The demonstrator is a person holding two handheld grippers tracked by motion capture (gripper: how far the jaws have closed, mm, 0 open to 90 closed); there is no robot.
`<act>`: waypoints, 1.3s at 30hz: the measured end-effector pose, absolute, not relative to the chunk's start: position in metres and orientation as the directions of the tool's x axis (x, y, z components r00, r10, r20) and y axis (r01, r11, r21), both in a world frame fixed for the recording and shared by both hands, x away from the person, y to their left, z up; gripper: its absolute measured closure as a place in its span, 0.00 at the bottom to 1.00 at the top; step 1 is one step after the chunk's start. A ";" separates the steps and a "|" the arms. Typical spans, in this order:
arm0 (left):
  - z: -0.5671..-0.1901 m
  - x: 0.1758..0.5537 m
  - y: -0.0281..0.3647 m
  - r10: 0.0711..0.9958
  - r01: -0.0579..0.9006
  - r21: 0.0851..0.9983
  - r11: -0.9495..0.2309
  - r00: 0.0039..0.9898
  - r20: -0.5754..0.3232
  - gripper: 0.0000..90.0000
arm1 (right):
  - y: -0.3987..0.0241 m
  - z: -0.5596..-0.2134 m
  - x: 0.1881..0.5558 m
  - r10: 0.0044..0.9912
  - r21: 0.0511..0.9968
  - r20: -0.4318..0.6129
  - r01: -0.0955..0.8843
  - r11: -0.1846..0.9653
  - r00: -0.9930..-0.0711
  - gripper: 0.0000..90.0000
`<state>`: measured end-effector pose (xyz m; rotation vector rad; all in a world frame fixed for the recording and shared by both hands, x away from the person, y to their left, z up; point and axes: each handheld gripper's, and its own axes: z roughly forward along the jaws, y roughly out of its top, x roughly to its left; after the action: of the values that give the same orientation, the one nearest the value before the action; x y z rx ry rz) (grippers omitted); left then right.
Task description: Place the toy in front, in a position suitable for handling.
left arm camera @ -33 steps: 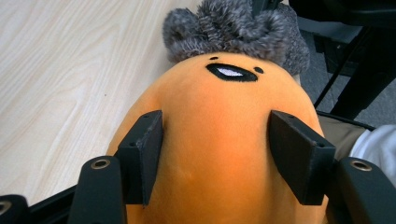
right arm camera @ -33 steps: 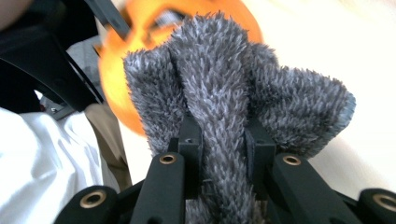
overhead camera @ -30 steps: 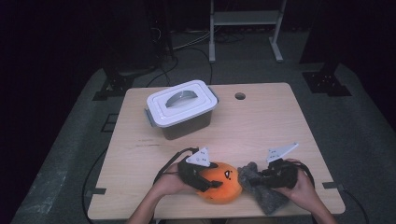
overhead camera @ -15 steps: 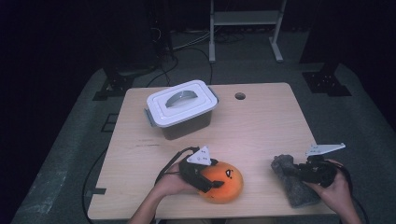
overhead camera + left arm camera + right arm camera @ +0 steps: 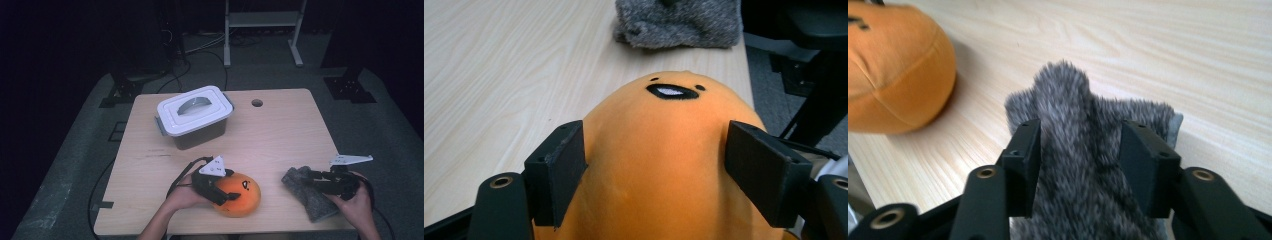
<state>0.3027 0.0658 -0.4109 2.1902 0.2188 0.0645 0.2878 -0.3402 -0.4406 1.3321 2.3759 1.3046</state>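
Orange plush (image 5: 239,194) sits near the table's (image 5: 280,130) front edge. Left gripper (image 5: 656,165) squeezes its sides. Right gripper (image 5: 1079,167) has just been opening w/ the grey furry cloth (image 5: 1088,150) between its loose jaws, so cloth could slip off the edge.

A round orange plush toy (image 5: 240,194) with a stitched face lay near the table's front edge. A grey furry cloth (image 5: 308,192) lay crumpled well to its right
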 end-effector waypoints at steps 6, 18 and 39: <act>-0.406 0.304 0.071 0.166 0.135 0.825 -0.548 0.985 -0.052 0.23 | -0.337 -0.436 0.280 0.716 0.769 0.293 0.602 0.218 -0.633 0.52; -0.387 0.306 0.090 0.212 0.117 0.877 -0.466 0.977 -0.017 0.18 | -0.328 -0.433 0.273 0.647 0.791 0.341 0.580 0.194 -0.682 0.42; -0.377 0.322 0.120 0.316 0.142 0.893 -0.426 0.949 0.001 0.11 | -0.328 -0.431 0.271 0.629 0.804 0.344 0.564 0.186 -0.697 0.35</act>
<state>0.3225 0.1199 -0.3773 2.0163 0.3270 0.2023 0.2712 -0.3278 -0.4310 1.1942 2.3690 1.5600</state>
